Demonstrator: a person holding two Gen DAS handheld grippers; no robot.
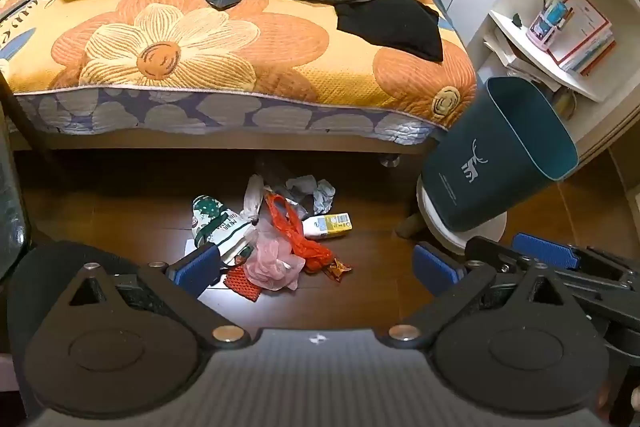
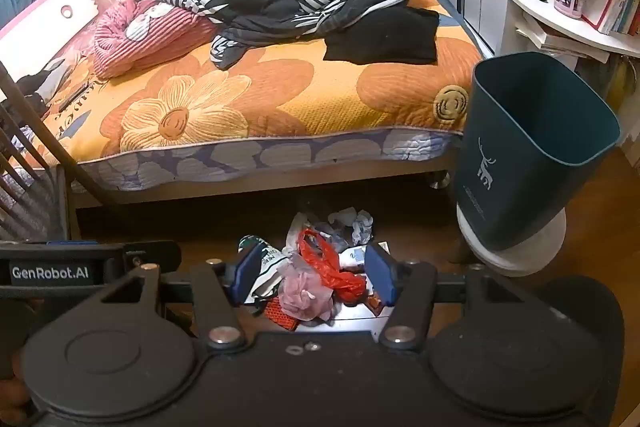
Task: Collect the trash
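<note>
Two grippers are held above a dark wooden floor [image 1: 380, 291], both angled down toward a heap of trash [image 1: 280, 235] at the foot of a bed [image 1: 240, 55]. The left gripper [image 1: 316, 269] is seen with its jaws spread wide and nothing between the blue pads [image 1: 198, 265]; the heap lies ahead of the jaws, nearer the left pad, with a red plastic bag [image 1: 298, 231], a pink bag [image 1: 272, 263], a green-and-white wrapper [image 1: 218, 223], a small yellow-and-white carton [image 1: 328, 225] and crumpled grey paper [image 1: 312, 191] all piled together. Beyond the right pad, a dark teal bin [image 1: 496, 163] is set tilted on a white round stool [image 1: 464, 231], its mouth turned away to the right. The right gripper [image 2: 312, 277] is likewise open, its jaws less wide, and the same heap [image 2: 316, 267] is framed between and just beyond its pads without being pressed by them. From this view the teal bin [image 2: 532, 155] stands off to the right of the jaws, well apart from the trash. Part of the left gripper's body [image 2: 60, 271] is visible to the left.
</note>
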